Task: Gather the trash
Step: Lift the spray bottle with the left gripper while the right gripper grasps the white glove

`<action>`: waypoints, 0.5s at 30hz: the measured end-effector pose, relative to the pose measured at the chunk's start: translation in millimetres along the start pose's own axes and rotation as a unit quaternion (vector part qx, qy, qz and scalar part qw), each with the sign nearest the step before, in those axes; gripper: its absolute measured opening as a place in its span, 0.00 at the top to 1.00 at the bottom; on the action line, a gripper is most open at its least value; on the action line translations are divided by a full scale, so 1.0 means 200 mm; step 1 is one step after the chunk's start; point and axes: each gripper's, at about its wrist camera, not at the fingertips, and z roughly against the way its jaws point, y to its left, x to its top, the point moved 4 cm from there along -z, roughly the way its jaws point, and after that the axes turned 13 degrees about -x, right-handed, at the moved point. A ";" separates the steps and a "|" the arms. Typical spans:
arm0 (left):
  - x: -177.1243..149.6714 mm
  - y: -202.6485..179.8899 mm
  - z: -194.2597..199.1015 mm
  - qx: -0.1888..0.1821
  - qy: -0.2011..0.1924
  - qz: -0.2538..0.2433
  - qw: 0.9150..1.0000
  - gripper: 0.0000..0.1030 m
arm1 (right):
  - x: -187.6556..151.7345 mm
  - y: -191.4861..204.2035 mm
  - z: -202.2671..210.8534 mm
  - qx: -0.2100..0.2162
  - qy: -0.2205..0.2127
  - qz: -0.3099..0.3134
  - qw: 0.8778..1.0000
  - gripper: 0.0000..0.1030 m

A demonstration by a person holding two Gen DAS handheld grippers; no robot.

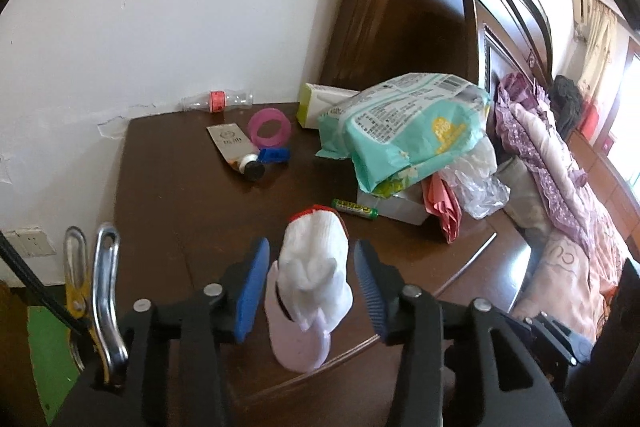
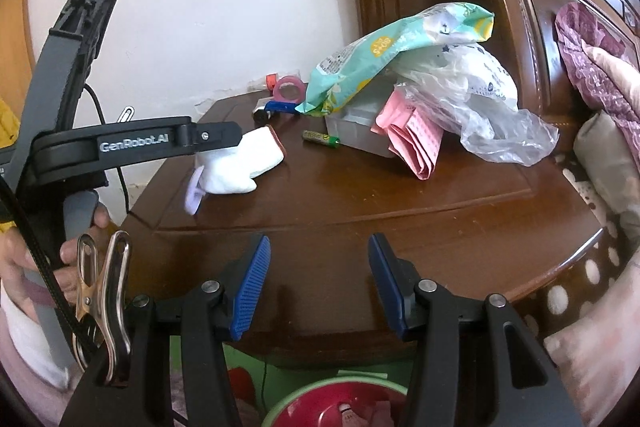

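A white sock (image 1: 316, 267) with a red cuff lies on the brown nightstand (image 1: 192, 211), its lilac toe over the front edge. My left gripper (image 1: 310, 287) is open, its blue pads on either side of the sock, apart from it. In the right wrist view the sock (image 2: 240, 163) lies at the nightstand's left edge under the left gripper's finger (image 2: 208, 137). My right gripper (image 2: 320, 283) is open and empty above the nightstand's front edge (image 2: 360, 223). A green battery (image 1: 354, 208) (image 2: 320, 139), a clear plastic bag (image 2: 500, 123) and a teal wrapper pack (image 1: 408, 131) lie further back.
A tube (image 1: 236, 151), a pink tape ring (image 1: 269, 126), a blue clip (image 1: 274, 154), an empty bottle (image 1: 216, 101), a box (image 1: 320, 103) and folded pink paper (image 2: 416, 139) lie on the nightstand. A bed with pink bedding (image 1: 560, 187) stands right. A red-lined bin (image 2: 340, 403) sits below.
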 end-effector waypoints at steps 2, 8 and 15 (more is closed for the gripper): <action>0.00 0.01 0.04 0.002 -0.002 0.002 1.000 0.51 | 0.01 0.00 0.00 0.004 -0.003 -0.002 1.000 0.49; -0.03 0.05 0.11 0.025 0.000 0.002 1.000 0.50 | 0.03 0.05 -0.01 0.025 -0.006 -0.009 1.000 0.49; -0.13 0.02 0.11 -0.016 0.018 0.009 1.000 0.49 | 0.09 0.07 -0.03 0.029 -0.007 -0.014 0.999 0.49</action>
